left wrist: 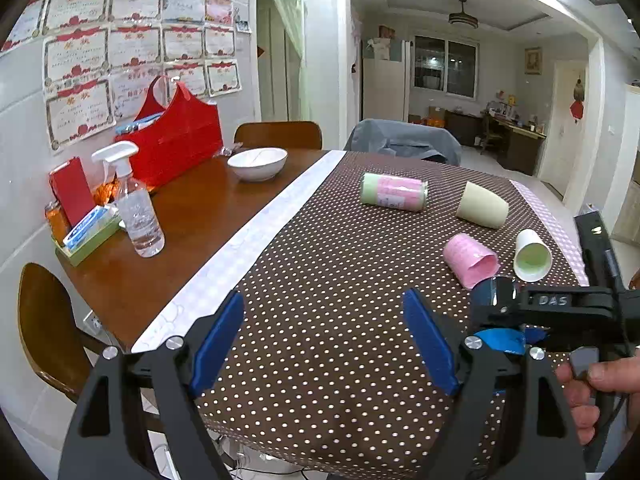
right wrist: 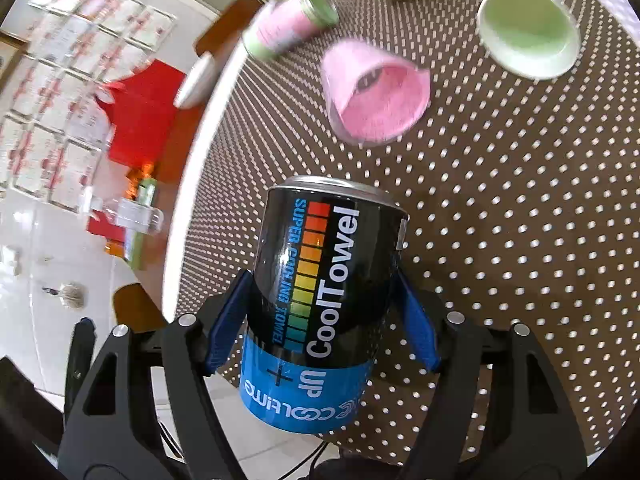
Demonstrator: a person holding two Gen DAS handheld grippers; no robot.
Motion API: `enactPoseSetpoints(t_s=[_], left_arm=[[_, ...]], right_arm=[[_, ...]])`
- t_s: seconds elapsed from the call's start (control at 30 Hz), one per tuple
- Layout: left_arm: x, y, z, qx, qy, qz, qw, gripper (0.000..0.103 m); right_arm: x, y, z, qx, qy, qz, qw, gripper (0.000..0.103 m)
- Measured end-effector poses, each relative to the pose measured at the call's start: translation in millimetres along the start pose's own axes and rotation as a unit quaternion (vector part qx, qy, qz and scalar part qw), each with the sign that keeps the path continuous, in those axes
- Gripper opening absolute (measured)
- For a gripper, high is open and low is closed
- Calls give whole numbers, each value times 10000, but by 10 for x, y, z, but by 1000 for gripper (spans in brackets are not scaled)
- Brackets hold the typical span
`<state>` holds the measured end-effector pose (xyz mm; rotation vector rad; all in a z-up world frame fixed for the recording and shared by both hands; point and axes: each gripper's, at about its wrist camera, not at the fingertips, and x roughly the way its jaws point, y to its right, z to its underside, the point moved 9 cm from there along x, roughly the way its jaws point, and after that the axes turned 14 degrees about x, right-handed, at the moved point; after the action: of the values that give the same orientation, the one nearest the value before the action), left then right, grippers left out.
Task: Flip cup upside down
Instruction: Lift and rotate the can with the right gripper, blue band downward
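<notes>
A: Left gripper (left wrist: 324,344)?
B: Jaws standing wide apart, holding nothing, hovering over the dotted surface (left wrist: 320,240).
A: Right gripper (right wrist: 320,320)?
B: Jaws clamping both sides of the black-and-blue cup (right wrist: 320,292), which is sitting between the blue pads, lifted above the surface.
A: Beyond it?
B: Pink cup (right wrist: 372,96) and green-lined cup (right wrist: 528,28) are lying on their sides.
</notes>
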<state>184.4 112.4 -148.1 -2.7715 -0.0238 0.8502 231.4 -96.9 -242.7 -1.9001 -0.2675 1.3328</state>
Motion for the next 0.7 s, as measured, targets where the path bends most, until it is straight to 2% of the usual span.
enactPoseSetpoints(t_s=[0.13, 0.23, 0.33, 0.47, 0.7], left_arm=[[-74, 114, -74, 109, 76, 22, 9999, 80], [-121, 178, -110, 169, 122, 9, 9998, 80], [-158, 229, -131, 193, 155, 9, 9997, 80], [-173, 272, -144, 193, 178, 21, 9997, 80], [-159, 274, -113, 141, 130, 27, 9998, 80]], right_arm=[[-288, -10, -128, -175, 560, -170, 9981, 69], [-498, 6, -254, -502, 1236, -37, 9911, 69], [-594, 12, -356, -794, 1834, 105, 9798, 70], [-568, 32, -469, -1192, 2572, 476, 9578, 70], [-368, 45, -575, -1812, 3205, 1238, 9215, 70]])
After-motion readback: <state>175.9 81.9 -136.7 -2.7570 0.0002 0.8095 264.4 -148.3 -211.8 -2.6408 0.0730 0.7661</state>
